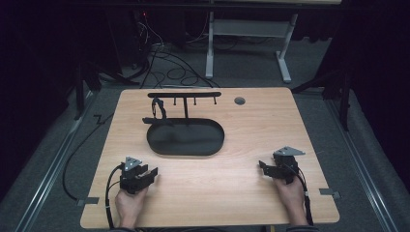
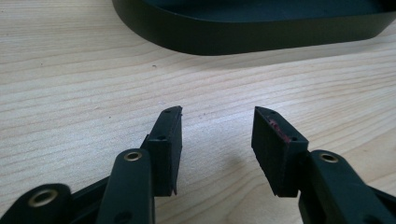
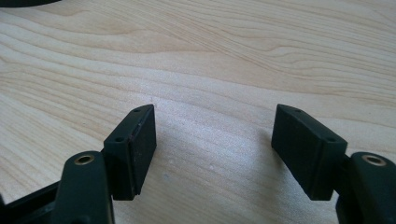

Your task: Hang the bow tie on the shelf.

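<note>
Tray (image 1: pixel 185 140) black, oval, mid-table, L hand-held gripper (image 1: pixel 153 174) & R hand-held gripper (image 1: pixel 262 167) both released, nothing between jaws.

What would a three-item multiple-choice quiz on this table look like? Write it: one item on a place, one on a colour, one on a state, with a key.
1. Where does the oval tray lie?
A. Between the two grippers and the hook rack
B. At the table's right edge
C. On the floor

2. What colour is the tray?
A. White
B. Black
C. Red

3. How stands the left gripper?
A. Shut on the tray
B. Shut on a cable
C. Open, holding nothing

Key: 1 A, it lies ahead of the grippers, before the rack. 2 B, its rim and floor are black. 3 C, bare wooden table shows between its jaws.
</note>
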Motion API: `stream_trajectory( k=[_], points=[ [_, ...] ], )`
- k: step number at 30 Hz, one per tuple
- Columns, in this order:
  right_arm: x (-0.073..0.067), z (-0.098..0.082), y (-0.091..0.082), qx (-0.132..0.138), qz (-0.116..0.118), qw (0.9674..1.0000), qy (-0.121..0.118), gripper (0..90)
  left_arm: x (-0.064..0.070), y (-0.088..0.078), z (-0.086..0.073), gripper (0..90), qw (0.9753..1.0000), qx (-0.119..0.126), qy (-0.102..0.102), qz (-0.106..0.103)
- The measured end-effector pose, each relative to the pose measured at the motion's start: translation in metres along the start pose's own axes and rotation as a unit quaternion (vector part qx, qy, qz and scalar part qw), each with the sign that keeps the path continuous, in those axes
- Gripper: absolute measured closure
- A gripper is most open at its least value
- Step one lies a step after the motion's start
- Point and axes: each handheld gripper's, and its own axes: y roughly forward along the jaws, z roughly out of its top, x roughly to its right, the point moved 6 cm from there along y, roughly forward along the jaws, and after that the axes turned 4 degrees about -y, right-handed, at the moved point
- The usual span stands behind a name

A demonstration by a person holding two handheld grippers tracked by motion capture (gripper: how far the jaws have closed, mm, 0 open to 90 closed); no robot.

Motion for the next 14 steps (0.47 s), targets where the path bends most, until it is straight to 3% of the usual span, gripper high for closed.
stream_trajectory(
  k=[4,8,14],
  points=[
    [0.0,0.0,0.0,0.0,0.0,1.0,0.0,32.3,0.0031,0.0051,-0.0019,50.5,0.9992,0.01,0.032,0.021],
    [0.0,0.0,0.0,0.0,0.0,1.0,0.0,32.3,0.0077,0.0076,-0.002,46.0,0.998,0.007,0.051,0.036],
    [0.0002,-0.0001,-0.0002,0.0,0.001,1.0,0.0,32.3,0.0079,0.0078,-0.002,44.1,0.9981,0.006,0.051,0.034]
  ],
)
